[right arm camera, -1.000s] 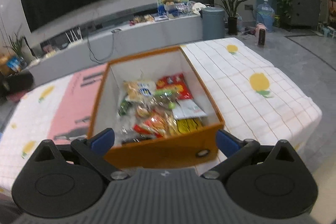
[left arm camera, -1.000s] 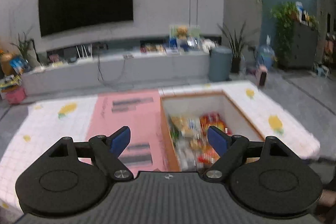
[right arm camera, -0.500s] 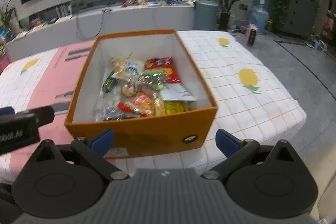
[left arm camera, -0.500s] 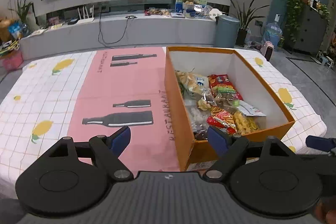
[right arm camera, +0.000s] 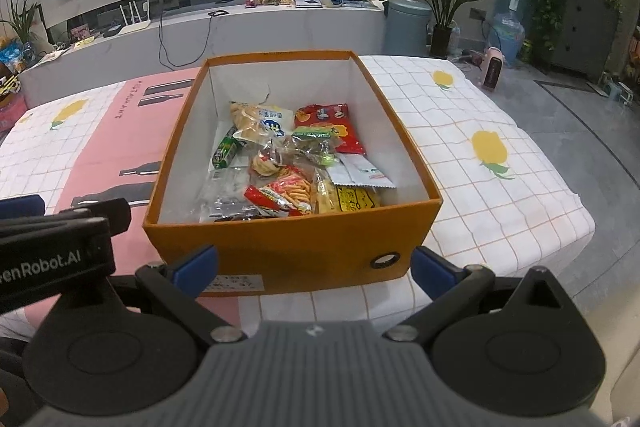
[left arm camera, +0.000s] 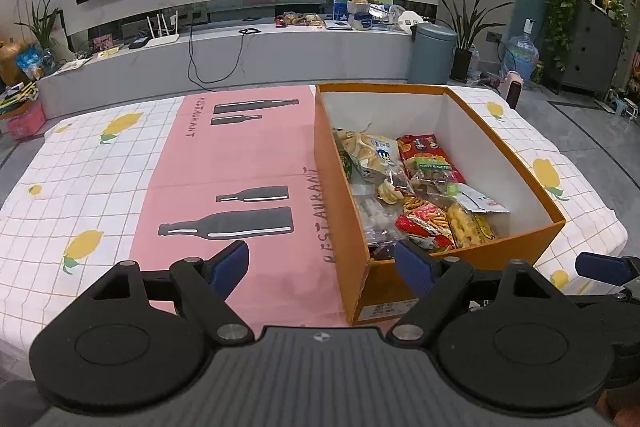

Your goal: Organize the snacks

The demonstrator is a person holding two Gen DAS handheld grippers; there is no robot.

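An orange box [right arm camera: 304, 251] with white inner walls stands on the table and holds several snack packets: a pale chip bag [right arm camera: 260, 121], a red packet [right arm camera: 330, 127], a green tube [right arm camera: 225, 149] and a yellow packet [right arm camera: 352, 199]. The same box [left arm camera: 516, 167] sits right of centre in the left wrist view. My left gripper [left arm camera: 322, 265] hovers open over the pink mat, at the box's near left corner. My right gripper [right arm camera: 314, 265] is open in front of the box's near wall, nothing between its fingers. The left gripper's body [right arm camera: 56, 247] shows at that view's left edge.
A pink mat with bottle prints [left arm camera: 240, 163] lies left of the box on a white chequered tablecloth with lemon prints [right arm camera: 488, 147]. Behind the table stand a low grey bench [left arm camera: 240, 63], a TV, a grey bin [left arm camera: 434, 51] and potted plants.
Both views have tilted down and drawn back, so the table and box now sit lower and fuller in view. Both grippers stay open; the snacks have not moved.
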